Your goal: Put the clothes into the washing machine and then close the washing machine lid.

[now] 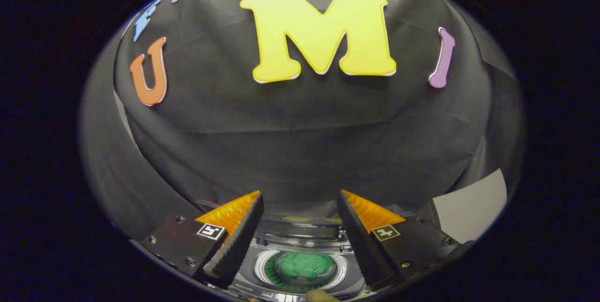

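Clothes (304,266), a green bundle, already lie inside the washing machine (300,271) drum below the gripper (300,208), whose fingers are spread apart and empty; lid (300,227) appears raised behind the drum, so closing it likely remains.

Black cloth wall (300,142), pale panel (473,203)

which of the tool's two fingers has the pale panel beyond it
The right-hand finger of the open, empty tool; the pale panel lies beyond it, while beyond the other finger is dark cloth.
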Available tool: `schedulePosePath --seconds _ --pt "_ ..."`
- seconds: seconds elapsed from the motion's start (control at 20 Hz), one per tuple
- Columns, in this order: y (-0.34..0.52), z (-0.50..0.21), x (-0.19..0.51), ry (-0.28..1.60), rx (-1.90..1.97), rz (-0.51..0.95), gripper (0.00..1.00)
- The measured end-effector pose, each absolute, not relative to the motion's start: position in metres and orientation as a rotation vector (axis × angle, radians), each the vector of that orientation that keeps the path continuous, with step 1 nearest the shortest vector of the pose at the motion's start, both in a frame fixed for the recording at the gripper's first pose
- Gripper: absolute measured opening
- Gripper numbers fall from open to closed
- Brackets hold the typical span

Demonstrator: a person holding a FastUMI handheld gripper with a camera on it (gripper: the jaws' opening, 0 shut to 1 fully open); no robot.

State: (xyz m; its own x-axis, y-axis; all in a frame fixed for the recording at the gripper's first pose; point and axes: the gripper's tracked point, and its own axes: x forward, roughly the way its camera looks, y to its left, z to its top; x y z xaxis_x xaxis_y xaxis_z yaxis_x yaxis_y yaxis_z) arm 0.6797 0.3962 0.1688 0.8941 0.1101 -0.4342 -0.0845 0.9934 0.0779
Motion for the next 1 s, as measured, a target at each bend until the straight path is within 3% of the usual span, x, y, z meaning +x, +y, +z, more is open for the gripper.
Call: schedulePosePath --seconds 0.35,1.0 --pt "0.389 0.120 0.714 0.586 0.069 0.022 0.99" --pt "0.389 0.114 0.685 0.525 0.046 0.028 0.99"
